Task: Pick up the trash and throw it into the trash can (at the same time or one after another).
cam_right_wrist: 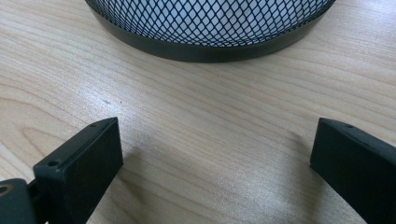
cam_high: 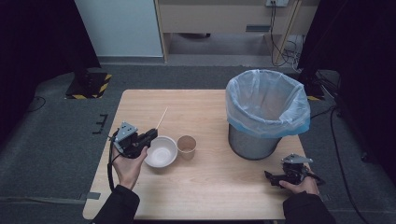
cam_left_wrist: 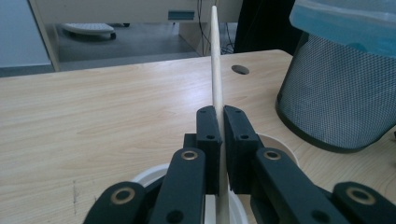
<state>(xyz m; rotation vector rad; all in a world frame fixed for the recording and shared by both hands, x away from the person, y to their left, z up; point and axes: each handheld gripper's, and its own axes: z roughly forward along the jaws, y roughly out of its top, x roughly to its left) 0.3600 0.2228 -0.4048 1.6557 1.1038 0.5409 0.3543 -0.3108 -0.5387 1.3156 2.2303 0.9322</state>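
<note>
Grey carpet, dark curtains both sides, pale wood bench [cam_high: 205, 186] in the middle of it. Person at the near edge, dark sleeves, a gripper in each hand.

Left gripper [cam_left_wrist: 220, 122]: jaws closed tight on a thin wooden stick [cam_left_wrist: 215, 60], clamped low on its length. In the left gripper view the stick rises nearly straight up between the two black pads, and a short end continues below them. From the high view the same gripper [cam_high: 150, 134] sits at the bench's left side, and the stick [cam_high: 161, 118] slants up and away from it toward the far side, clear of the wood.

Directly under and just right of those jaws: white bowl [cam_high: 161, 151], upright; its rim [cam_left_wrist: 280, 144] is visible behind the pads in the left gripper view. Beside the bowl, to its right, a brown paper cup [cam_high: 186, 146], upright, near the bowl but contact not discernible.

Right gripper [cam_right_wrist: 215, 154]: jaws spread wide, bare bench grain between them, holding nothing. It [cam_high: 270, 177] lies low at the near right corner of the bench, hand resting behind it, well apart from the left one.

Ahead of the right jaws, close: base of a black mesh waste bin [cam_right_wrist: 210, 28]. High view shows the bin [cam_high: 266, 116] standing on the right half of the bench, lined with a pale blue plastic bag folded over the rim. Bin stands well to the right of the cup.

Beyond the bench: light wooden cabinet, cables on the floor, a yellow-black striped block at far left.
</note>
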